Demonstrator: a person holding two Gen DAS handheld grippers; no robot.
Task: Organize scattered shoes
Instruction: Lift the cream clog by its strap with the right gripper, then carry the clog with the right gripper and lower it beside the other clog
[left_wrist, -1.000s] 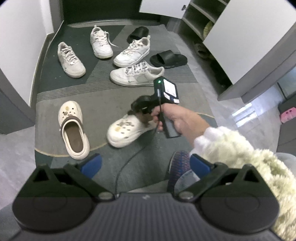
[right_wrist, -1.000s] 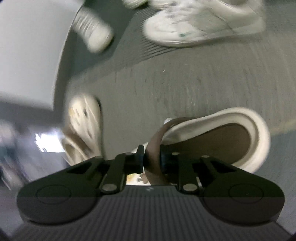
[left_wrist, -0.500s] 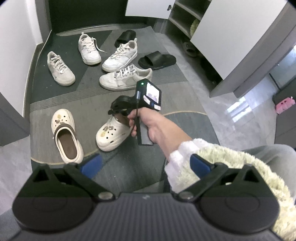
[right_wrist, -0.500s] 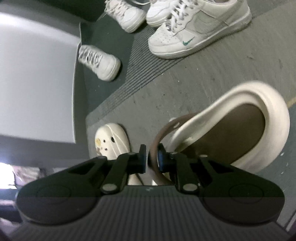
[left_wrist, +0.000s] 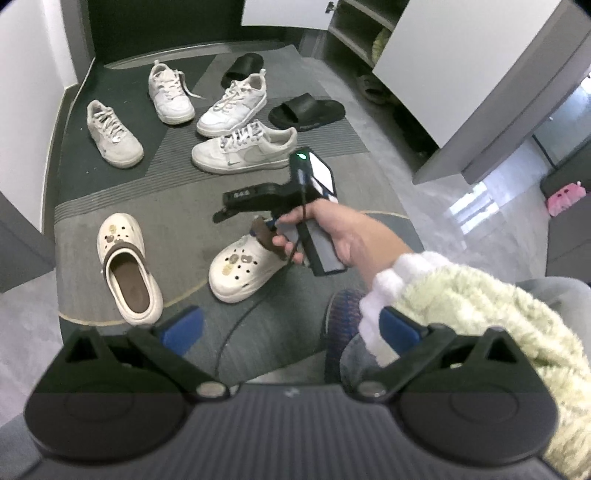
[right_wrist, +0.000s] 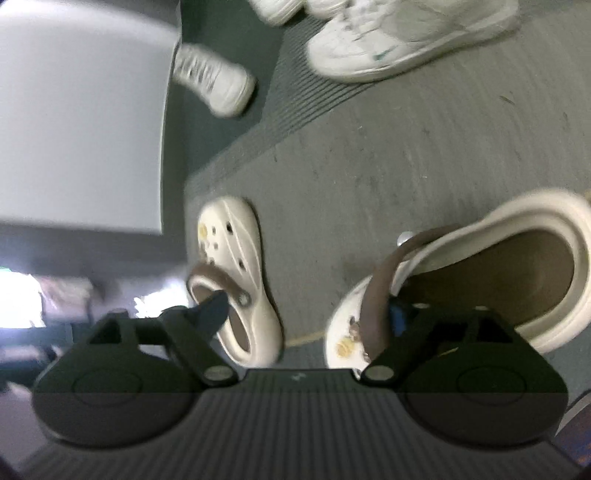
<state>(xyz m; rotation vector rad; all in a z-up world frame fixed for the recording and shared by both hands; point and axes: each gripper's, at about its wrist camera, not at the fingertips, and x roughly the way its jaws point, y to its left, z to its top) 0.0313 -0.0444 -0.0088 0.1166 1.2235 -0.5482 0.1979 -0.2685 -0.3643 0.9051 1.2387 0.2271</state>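
— Two cream foam clogs (left_wrist: 246, 269) lie on the grey ribbed mat (left_wrist: 369, 155); the nearer one sits just under the right gripper (right_wrist: 306, 314), its brown strap (right_wrist: 380, 295) by the right-side finger.
— Gripped?
— No; a moment ago the pads pinched that strap, now the jaws are spreading, and the strap stands loose between them.
— The left gripper (left_wrist: 291, 325)?
— It hangs open and empty, with the other clog (left_wrist: 127, 264) beyond its left finger.
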